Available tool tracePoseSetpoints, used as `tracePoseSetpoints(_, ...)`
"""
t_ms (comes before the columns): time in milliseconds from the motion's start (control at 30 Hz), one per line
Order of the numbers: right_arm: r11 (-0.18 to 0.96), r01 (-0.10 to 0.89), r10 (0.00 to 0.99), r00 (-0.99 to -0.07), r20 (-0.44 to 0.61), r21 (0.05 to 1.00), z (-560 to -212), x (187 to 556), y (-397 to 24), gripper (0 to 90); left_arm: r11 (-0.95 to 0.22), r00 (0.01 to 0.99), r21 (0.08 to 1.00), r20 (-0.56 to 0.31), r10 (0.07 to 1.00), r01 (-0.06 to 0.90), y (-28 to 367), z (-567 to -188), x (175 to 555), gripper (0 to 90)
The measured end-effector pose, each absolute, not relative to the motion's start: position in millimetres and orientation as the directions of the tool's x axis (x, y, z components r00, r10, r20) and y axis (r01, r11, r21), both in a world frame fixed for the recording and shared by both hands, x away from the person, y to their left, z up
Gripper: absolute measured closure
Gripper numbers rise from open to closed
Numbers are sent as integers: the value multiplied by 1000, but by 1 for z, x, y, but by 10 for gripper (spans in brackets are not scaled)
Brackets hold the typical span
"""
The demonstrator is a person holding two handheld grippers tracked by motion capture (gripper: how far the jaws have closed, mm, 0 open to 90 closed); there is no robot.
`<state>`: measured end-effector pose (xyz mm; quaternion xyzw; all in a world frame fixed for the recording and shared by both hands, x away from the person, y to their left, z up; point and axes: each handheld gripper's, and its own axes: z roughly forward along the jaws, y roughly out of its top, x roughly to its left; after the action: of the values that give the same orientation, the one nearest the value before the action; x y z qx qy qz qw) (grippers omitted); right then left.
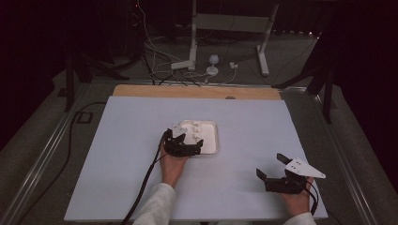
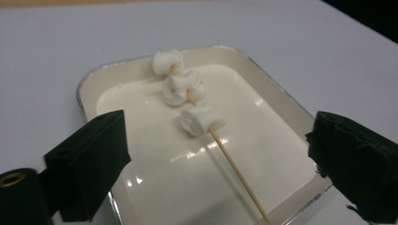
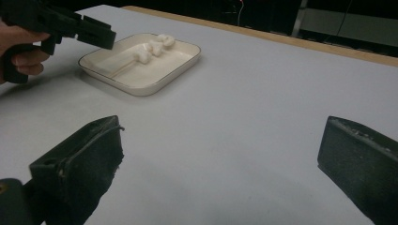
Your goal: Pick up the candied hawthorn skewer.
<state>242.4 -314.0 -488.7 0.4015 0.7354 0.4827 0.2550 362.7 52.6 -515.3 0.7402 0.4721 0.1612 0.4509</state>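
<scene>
White board (image 1: pixel 141 140) covers wooden table (image 1: pixel 141 90); behind table: floor w/ cables (image 1: pixel 155 51), white stand legs (image 1: pixel 265 56), small round lamp (image 1: pixel 213 60).

A lab or studio — dark curtains (image 1: pixel 42 37), loose floor cables (image 1: pixel 155 51), a stand's metal legs (image 1: pixel 230 33).

Beyond my pale table (image 1: pixel 263 126) with its wooden far edge, cables (image 1: pixel 159 65) and a white stand (image 1: pixel 230 28) litter the dim grey floor (image 1: pixel 37 140).

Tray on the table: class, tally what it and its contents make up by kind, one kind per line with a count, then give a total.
Marshmallows: 3
Wooden skewer: 1
Tray: 1
Total: 5
</scene>
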Motion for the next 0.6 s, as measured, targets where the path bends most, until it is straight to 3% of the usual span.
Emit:
tracePoseSetpoints(200,212,343,837,-547,11,915,-489,242,-314,0,-172,498,776,-201,844,606,43,-523,366,144)
tracePoseSetpoints(367,211,345,838,-545,12,915,-489,243,-315,0,-230,475,743,-133,870,629,35,-527,366,187)
tracePoseSetpoints(400,209,345,839,-544,13,915,-489,242,-315,0,-247,475,742,-109,873,624,33,-527,365,263)
tracePoseSetpoints(433,209,345,839,-544,13,915,-489,242,-315,0,-253,474,742,-99,875,622,32,-526,365,263)
tracePoseSetpoints(467,208,346,839,-544,14,915,-489,243,-315,0,-267,466,737,-73,882,621,31,-525,364,399)
tracePoseSetpoints(600,209,345,839,-544,13,915,-489,242,-315,0,-284,453,724,-44,890,629,34,-522,363,601)
